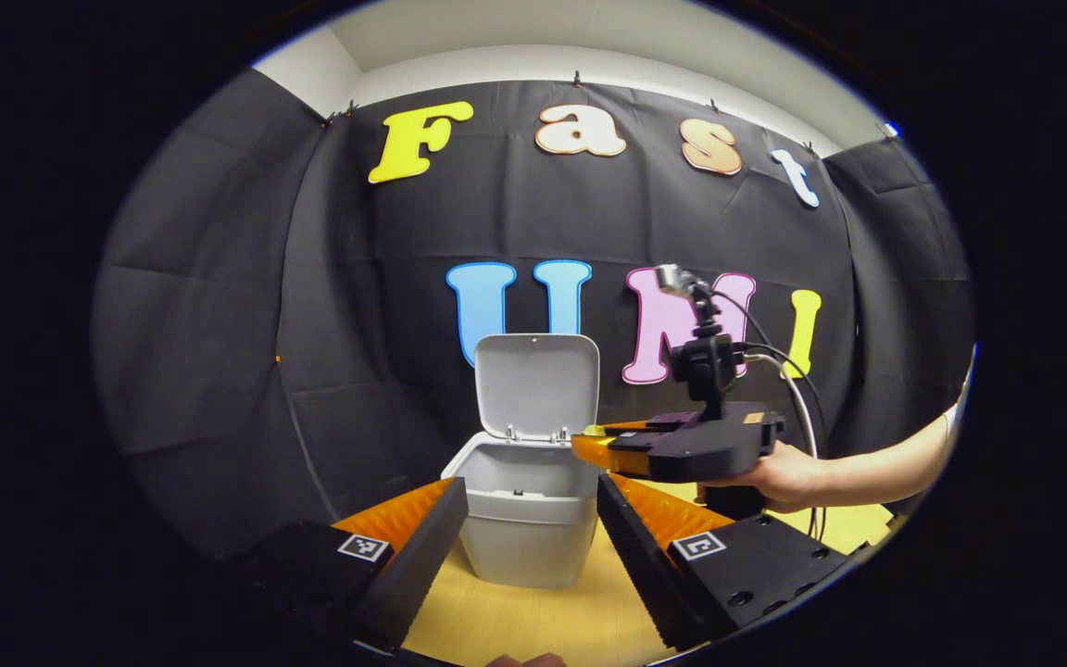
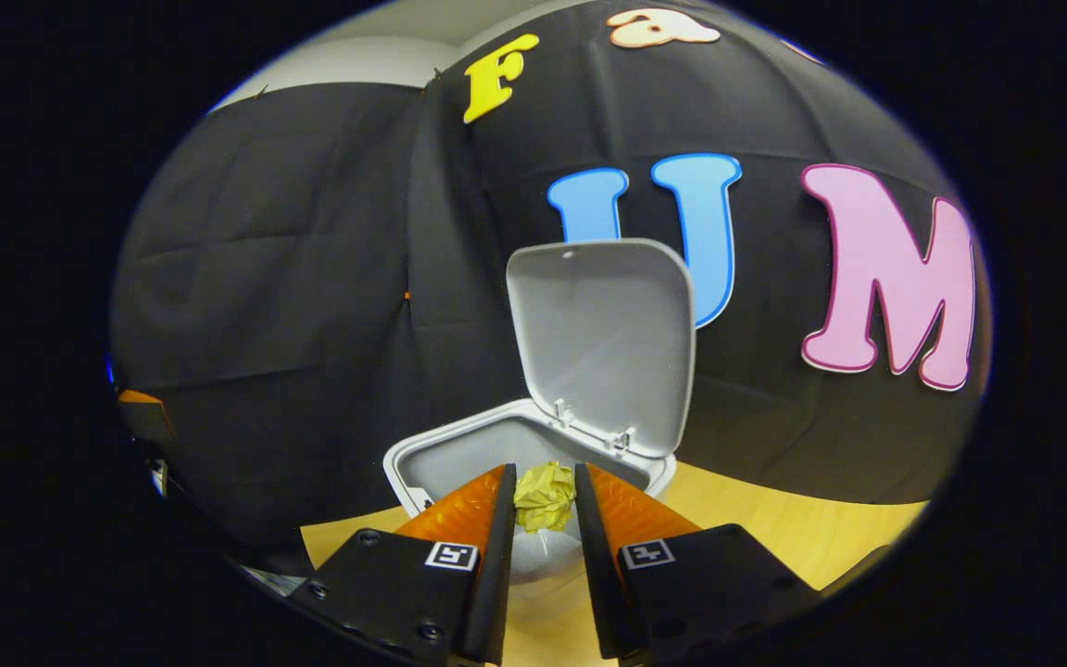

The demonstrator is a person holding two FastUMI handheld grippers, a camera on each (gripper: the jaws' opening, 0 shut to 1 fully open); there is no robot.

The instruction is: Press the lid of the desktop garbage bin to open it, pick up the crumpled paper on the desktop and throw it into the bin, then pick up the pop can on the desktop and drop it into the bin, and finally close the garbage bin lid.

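My right tool (image 2: pixel 543 505) pinches the crumpled paper (image 2: pixel 545 496) just above the open bin (image 2: pixel 422 459); left tool (image 1: pixel 532 519) spread, idle.

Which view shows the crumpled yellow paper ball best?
The right gripper view: the crumpled yellow paper ball sits pinched between the right hand-held gripper fingers, over the open grey plastic bin. The left gripper view shows just a yellow sliver at that gripper's tips by the bin rim.
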